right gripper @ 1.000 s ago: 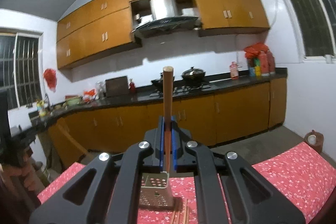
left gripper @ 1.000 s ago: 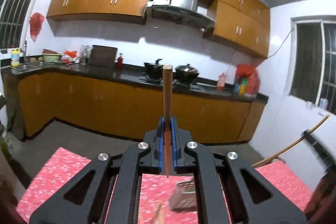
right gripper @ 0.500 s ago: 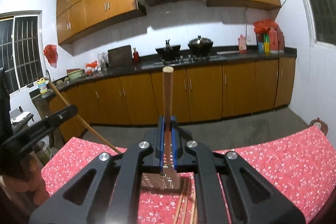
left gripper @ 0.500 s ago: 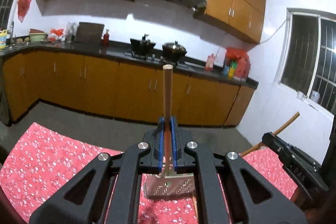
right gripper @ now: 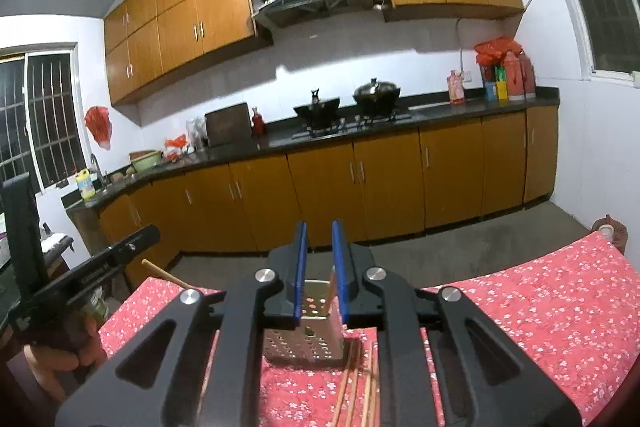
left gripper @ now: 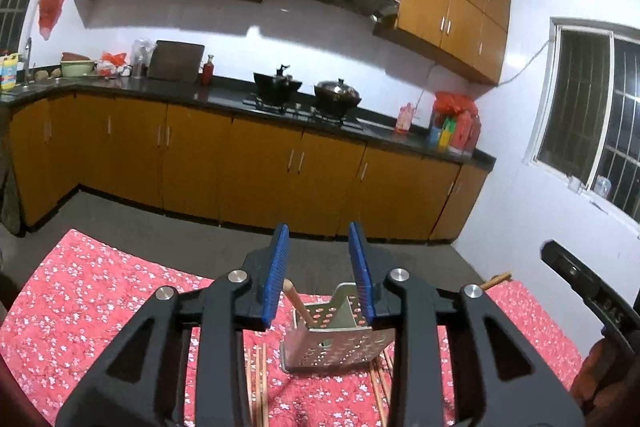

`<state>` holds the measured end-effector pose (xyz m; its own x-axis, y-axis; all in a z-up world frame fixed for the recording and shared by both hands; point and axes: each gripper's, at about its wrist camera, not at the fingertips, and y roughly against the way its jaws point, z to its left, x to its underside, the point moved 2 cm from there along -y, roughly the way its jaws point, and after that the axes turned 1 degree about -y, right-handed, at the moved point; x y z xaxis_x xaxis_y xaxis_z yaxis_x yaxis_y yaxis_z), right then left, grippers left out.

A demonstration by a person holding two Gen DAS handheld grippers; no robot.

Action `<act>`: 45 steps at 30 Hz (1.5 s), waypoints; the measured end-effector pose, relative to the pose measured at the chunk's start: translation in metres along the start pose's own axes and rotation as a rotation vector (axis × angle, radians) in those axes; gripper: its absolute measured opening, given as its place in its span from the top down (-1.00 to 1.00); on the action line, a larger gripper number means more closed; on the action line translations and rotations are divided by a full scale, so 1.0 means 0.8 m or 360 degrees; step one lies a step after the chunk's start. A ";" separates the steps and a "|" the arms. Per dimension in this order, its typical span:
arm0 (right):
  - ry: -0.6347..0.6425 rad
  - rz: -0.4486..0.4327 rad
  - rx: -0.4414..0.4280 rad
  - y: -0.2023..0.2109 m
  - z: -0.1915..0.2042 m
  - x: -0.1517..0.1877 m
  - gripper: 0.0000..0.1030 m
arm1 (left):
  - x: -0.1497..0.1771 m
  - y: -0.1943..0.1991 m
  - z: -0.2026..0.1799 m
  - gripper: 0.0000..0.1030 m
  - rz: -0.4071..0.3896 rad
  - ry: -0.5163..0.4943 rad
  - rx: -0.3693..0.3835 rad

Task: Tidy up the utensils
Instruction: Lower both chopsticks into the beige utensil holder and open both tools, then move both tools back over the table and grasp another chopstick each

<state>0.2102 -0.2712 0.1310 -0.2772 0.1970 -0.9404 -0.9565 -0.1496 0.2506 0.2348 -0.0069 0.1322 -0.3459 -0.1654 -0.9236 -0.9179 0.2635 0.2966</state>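
Note:
A perforated metal utensil holder (left gripper: 336,343) stands on the red flowered tablecloth (left gripper: 100,307); it also shows in the right wrist view (right gripper: 308,339). A wooden chopstick (left gripper: 298,301) leans inside it, below my open left gripper (left gripper: 320,275). My right gripper (right gripper: 320,271) is open just above the holder, with a chopstick (right gripper: 331,293) standing in the holder under its jaws. Loose chopsticks (right gripper: 352,383) lie on the cloth beside the holder, and in the left wrist view (left gripper: 256,383).
The other gripper shows at the edge of each view, the right one (left gripper: 592,303) and the left one (right gripper: 80,279). Behind the table are orange kitchen cabinets (left gripper: 240,163) and a dark counter with pots (left gripper: 304,91).
Both grippers have opened and let their chopsticks drop into the holder. Both have come down closer over the holder.

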 end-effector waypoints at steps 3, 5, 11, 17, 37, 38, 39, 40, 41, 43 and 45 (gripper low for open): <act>-0.0006 0.0008 0.0072 0.019 -0.018 0.012 0.68 | -0.001 0.026 0.016 0.38 -0.0059 0.0061 -0.0005; -0.0019 0.0068 0.0136 0.023 -0.035 0.031 0.65 | 0.003 0.039 0.027 0.38 -0.0080 0.0102 -0.0015; -0.0131 0.0554 0.0214 -0.014 -0.084 0.139 0.65 | 0.063 0.042 0.073 0.38 0.0148 0.0138 -0.0185; -0.0117 0.0888 0.0134 -0.038 -0.072 0.238 0.68 | 0.153 0.017 0.100 0.39 0.0527 0.0112 -0.0236; 0.0080 0.1002 0.0225 -0.063 -0.061 0.288 0.84 | 0.248 -0.007 0.102 0.39 0.0836 0.0094 -0.0195; 0.0095 0.0990 0.0271 -0.063 -0.063 0.287 0.85 | 0.250 -0.008 0.102 0.41 0.0847 0.0094 -0.0193; 0.0100 0.0974 0.0333 -0.064 -0.069 0.285 0.85 | 0.251 -0.008 0.103 0.43 0.0853 0.0093 -0.0191; 0.0084 0.0963 0.0369 -0.065 -0.075 0.283 0.85 | 0.252 -0.008 0.102 0.44 0.0859 0.0089 -0.0189; 0.0054 0.0956 0.0396 -0.066 -0.082 0.281 0.85 | 0.253 -0.009 0.102 0.48 0.0863 0.0085 -0.0187; -0.0013 0.0947 0.0431 -0.067 -0.096 0.278 0.85 | 0.255 -0.011 0.100 0.51 0.0872 0.0068 -0.0185; -0.0041 0.0945 0.0429 -0.066 -0.103 0.276 0.85 | 0.258 -0.015 0.097 0.59 0.0886 0.0040 -0.0189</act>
<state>0.2068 -0.2994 -0.1091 -0.7642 0.1796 -0.6194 -0.6286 0.0075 0.7777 0.1899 0.0298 -0.0808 -0.7869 -0.0552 -0.6146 -0.6110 0.2092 0.7635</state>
